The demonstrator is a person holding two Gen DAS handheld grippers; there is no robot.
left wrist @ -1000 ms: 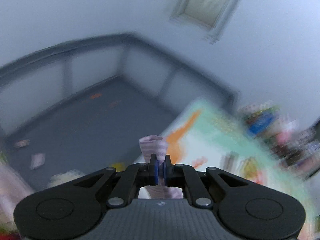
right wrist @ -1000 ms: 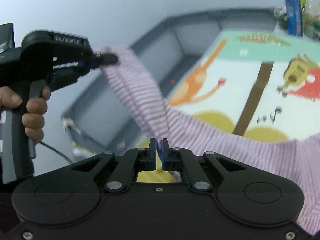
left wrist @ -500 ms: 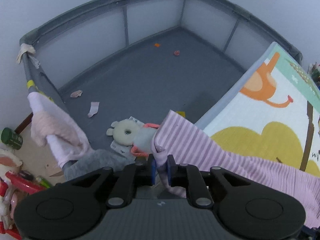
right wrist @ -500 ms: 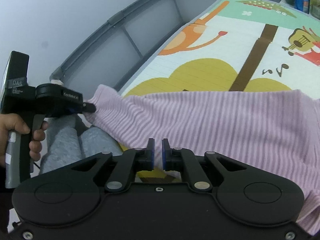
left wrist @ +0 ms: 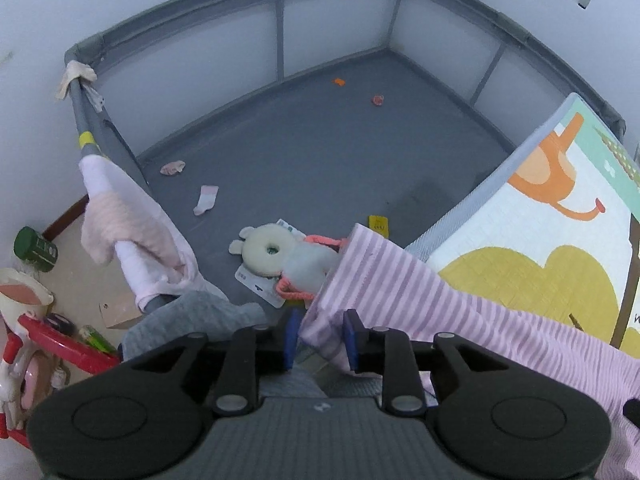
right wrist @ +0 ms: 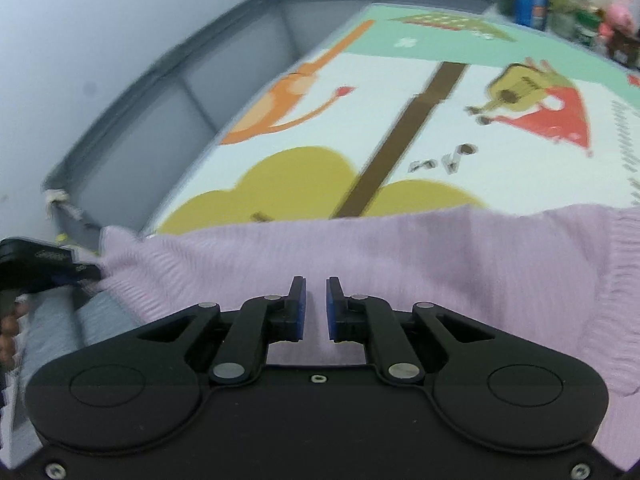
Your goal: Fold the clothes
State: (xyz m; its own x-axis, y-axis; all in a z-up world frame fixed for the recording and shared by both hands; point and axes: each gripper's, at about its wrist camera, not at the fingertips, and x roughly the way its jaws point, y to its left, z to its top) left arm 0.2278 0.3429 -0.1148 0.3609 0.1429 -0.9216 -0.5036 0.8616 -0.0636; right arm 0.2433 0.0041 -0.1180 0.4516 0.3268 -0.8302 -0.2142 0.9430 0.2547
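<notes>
A lilac striped knit sweater (right wrist: 400, 248) lies spread across the near edge of the printed play mat (right wrist: 300, 172). My right gripper (right wrist: 316, 304) hovers low over its middle, jaws a narrow gap apart, with only flat cloth showing through the gap. In the left wrist view the sweater's cuffed corner (left wrist: 380, 264) hangs past the mat's edge. My left gripper (left wrist: 320, 340) has that corner loosely between its opening jaws, the blue pads no longer pinching it. The left gripper (right wrist: 90, 272) also shows at the sweater's left end, held by a hand (right wrist: 8, 332).
A grey mesh playpen (left wrist: 320, 140) holds a plush toy (left wrist: 280, 252), a small sock (left wrist: 206, 200) and scraps. A pink and white cloth (left wrist: 120, 232) hangs on its rail, a grey garment (left wrist: 188, 320) below. Toys and bottles (right wrist: 560, 8) crowd the mat's far corner.
Both grippers came down and the sweater went from hanging in the air to lying on the mat. The left jaws spread apart around the corner; the right jaws parted slightly.
</notes>
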